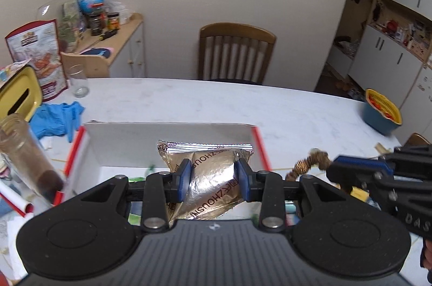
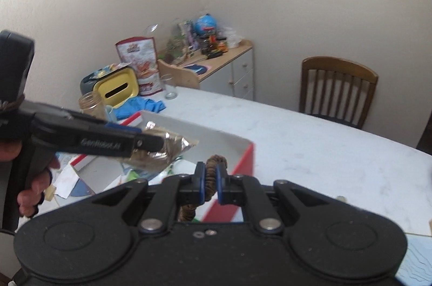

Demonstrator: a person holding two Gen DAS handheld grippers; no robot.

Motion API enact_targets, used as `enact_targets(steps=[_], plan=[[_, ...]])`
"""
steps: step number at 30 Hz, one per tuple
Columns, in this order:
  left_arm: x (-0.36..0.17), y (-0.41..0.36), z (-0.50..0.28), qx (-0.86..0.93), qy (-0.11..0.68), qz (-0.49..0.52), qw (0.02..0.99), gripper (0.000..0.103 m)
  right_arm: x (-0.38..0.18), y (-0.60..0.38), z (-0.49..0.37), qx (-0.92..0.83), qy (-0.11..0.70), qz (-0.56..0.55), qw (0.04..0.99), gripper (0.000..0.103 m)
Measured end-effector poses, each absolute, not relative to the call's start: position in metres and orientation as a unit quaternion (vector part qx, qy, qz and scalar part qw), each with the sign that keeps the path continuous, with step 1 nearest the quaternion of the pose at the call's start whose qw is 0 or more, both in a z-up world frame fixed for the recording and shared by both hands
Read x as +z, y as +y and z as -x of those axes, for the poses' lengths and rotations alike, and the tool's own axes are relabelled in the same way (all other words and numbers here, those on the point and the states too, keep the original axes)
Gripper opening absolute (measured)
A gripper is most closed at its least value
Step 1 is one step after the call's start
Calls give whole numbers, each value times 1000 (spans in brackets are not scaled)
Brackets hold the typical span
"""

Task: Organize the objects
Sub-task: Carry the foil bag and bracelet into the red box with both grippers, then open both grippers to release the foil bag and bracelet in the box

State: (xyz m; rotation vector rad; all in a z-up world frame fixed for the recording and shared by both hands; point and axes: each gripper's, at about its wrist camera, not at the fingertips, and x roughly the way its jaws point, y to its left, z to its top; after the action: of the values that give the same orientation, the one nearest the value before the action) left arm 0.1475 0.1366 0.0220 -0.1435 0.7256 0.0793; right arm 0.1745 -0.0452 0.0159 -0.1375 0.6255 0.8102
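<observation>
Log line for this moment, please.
left gripper: shut on foil packet | right gripper: shut on braided cord | both above open box

one foil packet (image 1: 213,178), one brown braided cord (image 2: 213,178), one red-and-white box (image 1: 167,135), one drinking glass (image 1: 78,81), one wooden chair (image 1: 236,54), two grippers, left gripper (image 1: 213,179), right gripper (image 2: 210,184)
</observation>
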Motion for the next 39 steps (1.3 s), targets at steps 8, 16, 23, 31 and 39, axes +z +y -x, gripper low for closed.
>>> enact_targets(steps=[8, 16, 23, 31, 39], plan=[[-5, 169, -166, 44, 385, 67, 919, 35, -9, 4, -175, 403, 338, 70, 848, 7], [-37, 181, -183, 31, 418, 58, 906, 35, -47, 41, -174, 394, 382, 107, 829, 7], [-58, 182, -195, 10, 442, 44, 896, 35, -69, 64, -176, 378, 402, 150, 820, 7], [-63, 191, -198, 8, 448, 55, 892, 37, -74, 70, -174, 375, 409, 159, 816, 12], [-59, 191, -191, 10, 439, 54, 897, 51, -65, 57, -173, 379, 410, 140, 818, 20]])
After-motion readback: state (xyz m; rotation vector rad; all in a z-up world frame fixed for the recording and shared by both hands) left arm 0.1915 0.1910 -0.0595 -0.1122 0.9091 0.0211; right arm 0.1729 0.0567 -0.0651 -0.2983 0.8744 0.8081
